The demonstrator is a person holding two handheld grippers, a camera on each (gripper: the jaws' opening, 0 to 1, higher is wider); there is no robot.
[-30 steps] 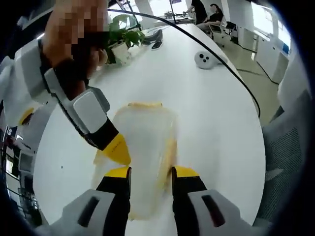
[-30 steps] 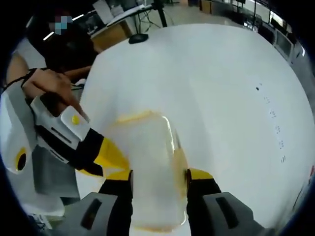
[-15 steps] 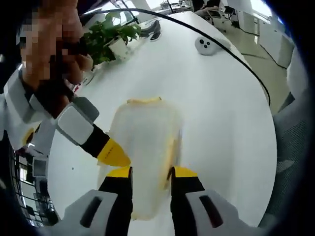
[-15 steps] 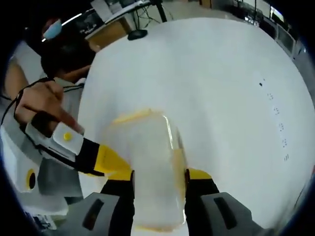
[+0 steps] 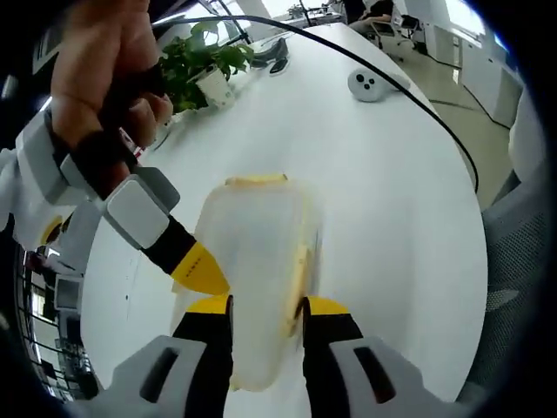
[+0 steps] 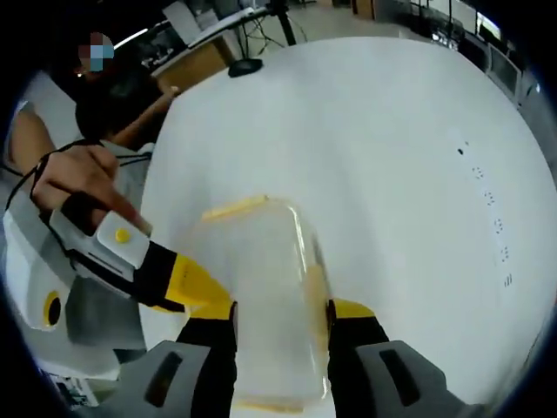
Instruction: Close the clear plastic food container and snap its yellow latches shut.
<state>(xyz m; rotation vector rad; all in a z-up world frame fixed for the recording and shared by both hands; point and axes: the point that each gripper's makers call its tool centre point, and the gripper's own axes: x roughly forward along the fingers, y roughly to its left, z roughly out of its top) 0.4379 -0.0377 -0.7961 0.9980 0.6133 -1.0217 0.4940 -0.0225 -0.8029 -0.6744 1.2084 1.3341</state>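
The clear container lies on the white counter, its lid on top. In the left gripper view, the left gripper has its two jaws on both sides of the container's near end, grasping it; the right gripper touches its left edge. In the right gripper view, the right gripper also clasps the container (one yellow latch at the far end). A potted plant stands farther back.
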